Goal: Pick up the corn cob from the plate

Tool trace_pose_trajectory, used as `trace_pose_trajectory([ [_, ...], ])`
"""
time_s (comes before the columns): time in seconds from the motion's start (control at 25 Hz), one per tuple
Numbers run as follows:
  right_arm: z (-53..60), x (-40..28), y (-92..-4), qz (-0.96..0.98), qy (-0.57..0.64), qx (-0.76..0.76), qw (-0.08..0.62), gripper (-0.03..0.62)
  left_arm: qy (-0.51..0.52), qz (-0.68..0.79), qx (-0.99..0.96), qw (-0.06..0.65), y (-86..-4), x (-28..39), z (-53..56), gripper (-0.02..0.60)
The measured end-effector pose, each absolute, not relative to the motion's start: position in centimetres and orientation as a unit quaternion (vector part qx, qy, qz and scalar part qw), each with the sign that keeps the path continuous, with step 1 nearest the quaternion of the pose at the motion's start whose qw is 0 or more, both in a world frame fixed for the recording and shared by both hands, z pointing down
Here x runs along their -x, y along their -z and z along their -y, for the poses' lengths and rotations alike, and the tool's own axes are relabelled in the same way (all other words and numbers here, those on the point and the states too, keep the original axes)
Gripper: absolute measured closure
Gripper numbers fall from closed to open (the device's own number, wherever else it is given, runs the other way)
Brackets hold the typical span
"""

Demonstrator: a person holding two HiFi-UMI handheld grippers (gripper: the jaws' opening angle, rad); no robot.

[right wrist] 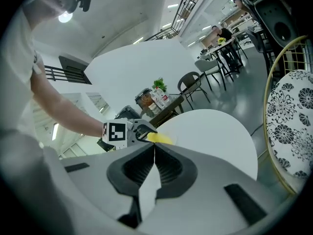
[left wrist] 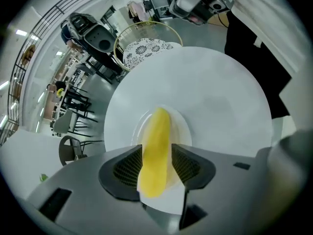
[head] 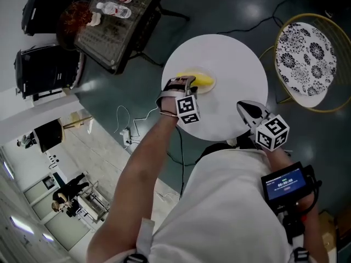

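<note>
The yellow corn cob (head: pixel 204 81) lies on a small white plate (head: pixel 213 85) on the left part of the round white table (head: pixel 236 59). My left gripper (head: pixel 187 84) points steeply down over it. In the left gripper view the corn cob (left wrist: pixel 156 148) runs lengthwise between the open jaws of the left gripper (left wrist: pixel 156 168), with a thin gap at the right pad; the plate (left wrist: pixel 184 129) shows beneath. My right gripper (head: pixel 245 108) hovers at the table's near right edge. Its jaws are shut and empty in the right gripper view (right wrist: pixel 154 148), which also shows the corn cob (right wrist: pixel 159 139) far off.
A gold-framed chair with a black-and-white patterned seat (head: pixel 306 58) stands right of the table. A dark side table with bottles (head: pixel 118 18) and black chairs (head: pixel 46 70) are at the upper left. Cables and a power strip (head: pixel 127 131) lie on the floor at the left.
</note>
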State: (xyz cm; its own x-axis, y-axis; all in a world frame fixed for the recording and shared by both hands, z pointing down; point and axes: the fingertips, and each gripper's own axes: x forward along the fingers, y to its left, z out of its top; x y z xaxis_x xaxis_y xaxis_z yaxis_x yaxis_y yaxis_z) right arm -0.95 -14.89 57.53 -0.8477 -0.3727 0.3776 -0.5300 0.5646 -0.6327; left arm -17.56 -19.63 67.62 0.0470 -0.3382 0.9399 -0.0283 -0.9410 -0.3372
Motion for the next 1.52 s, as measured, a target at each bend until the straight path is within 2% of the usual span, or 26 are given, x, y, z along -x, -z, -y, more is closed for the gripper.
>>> trace_pose_trajectory([
  [0.16,14.6,0.4,-57.8,0.875,-0.394,-0.264,0.1,0.585,0.691,-0.107,0.705,0.12,-68.3,17.6,20.0,0.399],
  [0.84,15.8,-1.4,-58.4,0.861,-0.404,-0.295,0.091,0.585,0.717,-0.02,0.68,0.155,-70.4,17.4,21.2,0.387],
  [1.2,15.2,0.4,-57.9,0.863,-0.407,-0.284,0.094,0.585,0.717,-0.021,0.684,0.137,-69.4,18.4,21.4,0.377],
  [1.52,15.7,0.1,-58.0,0.866,-0.403,-0.278,0.103,0.585,0.696,-0.032,0.714,0.067,-69.2,17.4,20.6,0.377],
])
